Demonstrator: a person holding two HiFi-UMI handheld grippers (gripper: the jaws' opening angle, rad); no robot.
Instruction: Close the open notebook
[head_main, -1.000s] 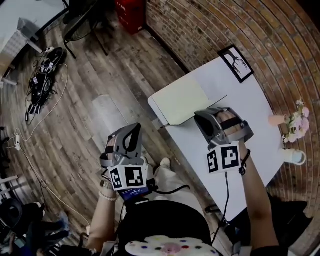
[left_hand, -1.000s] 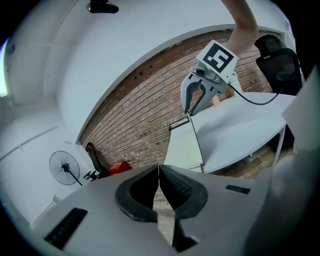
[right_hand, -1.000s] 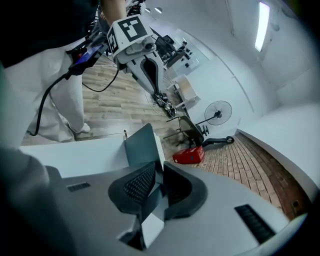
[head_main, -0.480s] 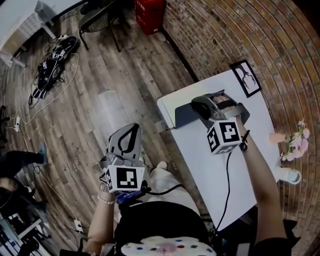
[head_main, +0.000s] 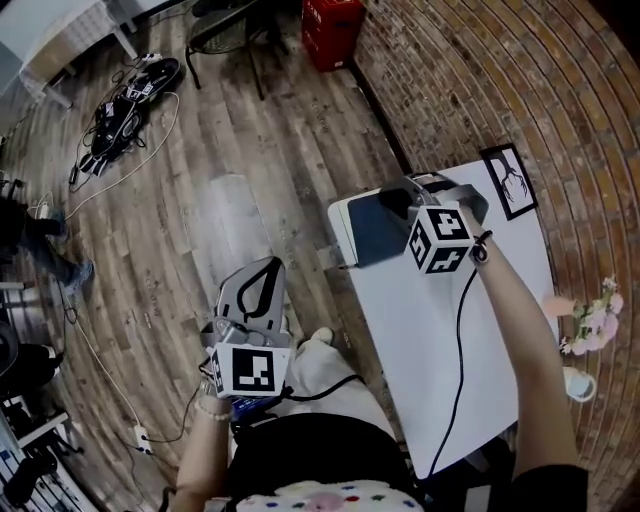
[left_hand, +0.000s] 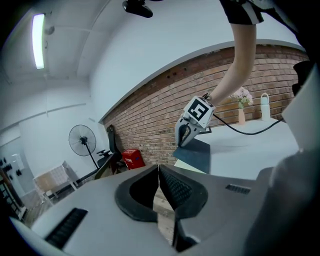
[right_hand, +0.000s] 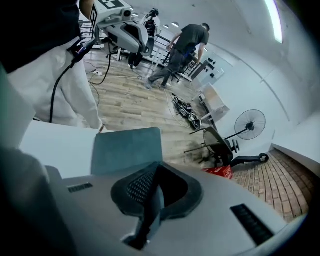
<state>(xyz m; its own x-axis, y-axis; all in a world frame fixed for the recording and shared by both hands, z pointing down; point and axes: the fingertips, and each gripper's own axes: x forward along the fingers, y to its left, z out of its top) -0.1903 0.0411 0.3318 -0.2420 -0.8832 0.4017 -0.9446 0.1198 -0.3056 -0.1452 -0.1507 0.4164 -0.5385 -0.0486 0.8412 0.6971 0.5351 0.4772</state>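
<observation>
Head view: right claw (head_main: 398, 203) has swung the notebook cover (head_main: 376, 233) over the pages (head_main: 343, 224).

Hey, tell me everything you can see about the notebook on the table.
The notebook lies at the far left corner of the white table. Its dark blue-grey cover, matte and plain, is folded over most of the pale pages but hangs tilted, not yet flat. A strip of page shows along the left edge. The right gripper is shut on the cover's edge. Nothing else touches the notebook.
</observation>
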